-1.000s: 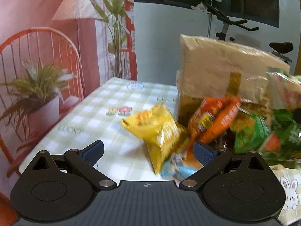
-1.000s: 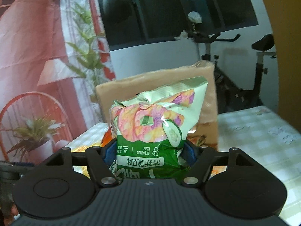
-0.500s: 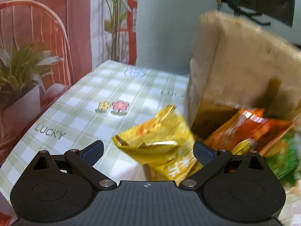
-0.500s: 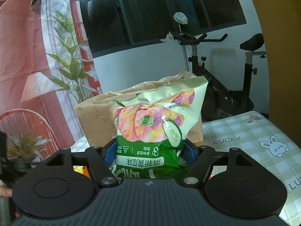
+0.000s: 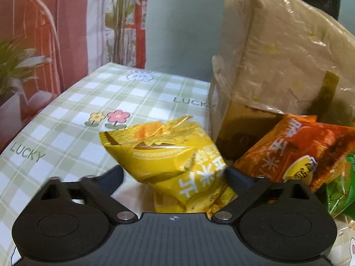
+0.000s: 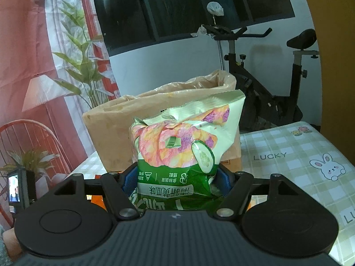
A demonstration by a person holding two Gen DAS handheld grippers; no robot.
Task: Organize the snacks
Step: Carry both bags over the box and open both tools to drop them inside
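Note:
My left gripper (image 5: 174,175) is open, its jaws on either side of a yellow snack bag (image 5: 168,157) that lies on the checked tablecloth (image 5: 66,133). An orange snack bag (image 5: 297,148) and a green one (image 5: 339,190) lie to its right. My right gripper (image 6: 177,179) is shut on a green and white cucumber chip bag (image 6: 184,146), held upright above the table in front of a tall box lined with a tan plastic bag (image 6: 115,133). The same box (image 5: 277,66) stands right behind the snacks in the left wrist view.
An exercise bike (image 6: 255,66) stands behind the table at the right. A printed curtain with plants (image 6: 44,66) hangs at the left. The table's left edge (image 5: 33,115) runs close to the yellow bag. A bunny print (image 6: 328,168) marks the cloth at right.
My left gripper has moved forward and down, so the yellow bag now sits between its open jaws. My right gripper has risen with the cucumber chip bag, and the box's open top now shows.

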